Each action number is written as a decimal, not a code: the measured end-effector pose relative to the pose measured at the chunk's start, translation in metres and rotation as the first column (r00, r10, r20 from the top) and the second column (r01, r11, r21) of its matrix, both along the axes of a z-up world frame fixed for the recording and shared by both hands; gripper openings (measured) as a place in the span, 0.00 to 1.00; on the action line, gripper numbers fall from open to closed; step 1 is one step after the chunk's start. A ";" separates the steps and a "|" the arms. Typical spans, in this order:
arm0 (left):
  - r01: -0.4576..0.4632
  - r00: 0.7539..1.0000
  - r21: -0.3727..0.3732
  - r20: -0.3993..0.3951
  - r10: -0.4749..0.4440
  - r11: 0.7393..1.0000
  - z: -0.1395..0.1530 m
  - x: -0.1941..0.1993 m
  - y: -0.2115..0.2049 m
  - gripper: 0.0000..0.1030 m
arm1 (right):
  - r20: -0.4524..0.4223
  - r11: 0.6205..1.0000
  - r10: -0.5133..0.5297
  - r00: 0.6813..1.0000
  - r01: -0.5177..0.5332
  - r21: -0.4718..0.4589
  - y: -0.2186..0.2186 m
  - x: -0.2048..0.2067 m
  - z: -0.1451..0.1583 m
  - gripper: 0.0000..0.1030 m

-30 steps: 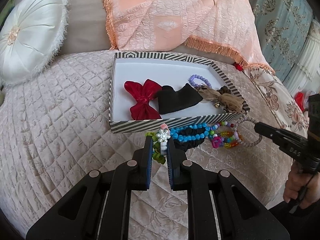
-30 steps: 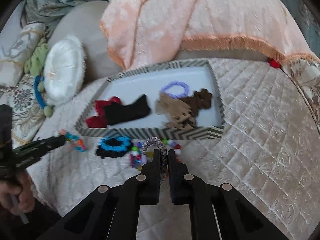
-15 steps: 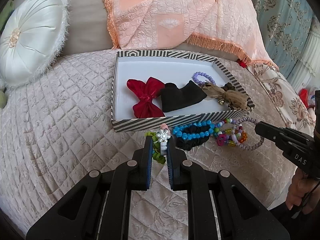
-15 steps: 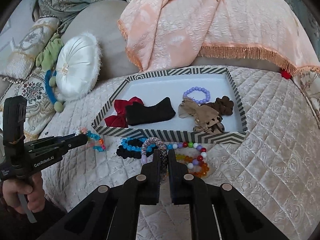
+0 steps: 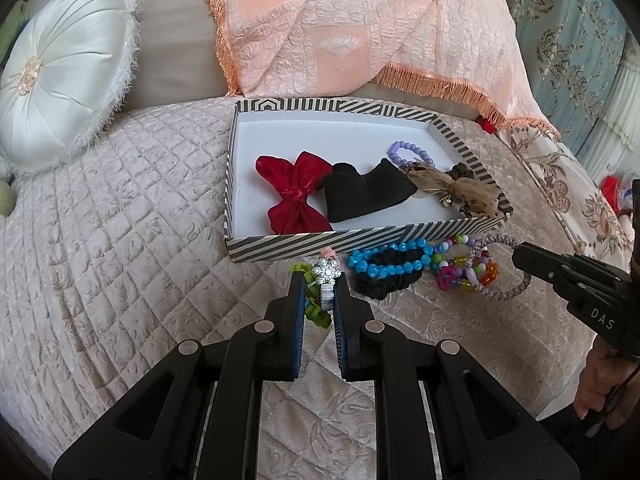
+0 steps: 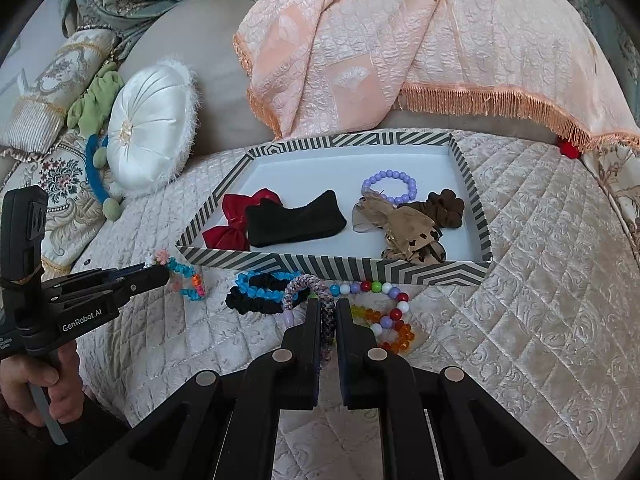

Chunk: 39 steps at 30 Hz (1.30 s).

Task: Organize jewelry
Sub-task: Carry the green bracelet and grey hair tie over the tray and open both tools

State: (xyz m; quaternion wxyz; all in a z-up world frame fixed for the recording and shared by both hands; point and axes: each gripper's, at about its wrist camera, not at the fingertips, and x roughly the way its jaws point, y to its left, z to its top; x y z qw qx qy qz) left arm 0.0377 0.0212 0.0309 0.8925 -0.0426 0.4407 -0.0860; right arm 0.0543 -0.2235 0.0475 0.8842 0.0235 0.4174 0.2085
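Left gripper [image 5: 319,288] clenched on colourful beaded snowflake-charm bracelet [image 5: 326,276] at lower centre, right gripper [image 6: 328,312] grasping purple braided bracelet [image 6: 316,292], striped cardboard tray [image 6: 336,266] above

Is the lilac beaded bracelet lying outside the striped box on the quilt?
No, the lilac beaded bracelet lies inside the striped box, on its white floor near the brown scrunchie.

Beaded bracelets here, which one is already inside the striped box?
The lilac round-bead bracelet, lying on the striped box floor; the blue and multicoloured ones lie outside.
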 end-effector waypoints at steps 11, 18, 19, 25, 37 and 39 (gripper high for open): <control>0.003 1.000 0.000 0.001 -0.003 1.000 0.000 0.000 0.000 0.11 | 0.001 1.000 0.000 1.000 0.000 -0.004 0.000 0.000 0.001 0.06; 0.022 0.999 -0.024 0.036 -0.022 0.999 0.009 -0.004 0.002 0.11 | 0.005 1.000 -0.001 1.000 0.001 -0.003 0.000 0.000 0.002 0.06; 0.024 0.999 -0.027 0.039 -0.023 0.999 0.011 -0.004 0.002 0.11 | 0.005 1.000 -0.001 1.000 0.001 -0.001 -0.001 0.000 0.002 0.06; 0.020 0.999 -0.023 0.040 -0.019 1.000 0.011 -0.004 0.001 0.11 | 0.012 1.000 -0.001 1.000 0.001 0.007 -0.001 -0.001 0.005 0.06; 0.018 0.999 -0.023 0.041 -0.017 1.000 0.012 -0.004 0.000 0.11 | 0.013 1.000 -0.002 1.000 0.001 0.003 -0.001 -0.001 0.007 0.06; 0.021 0.999 -0.026 0.048 -0.020 0.999 0.014 -0.005 0.000 0.11 | 0.013 1.000 -0.002 1.000 0.002 0.002 -0.001 -0.001 0.007 0.06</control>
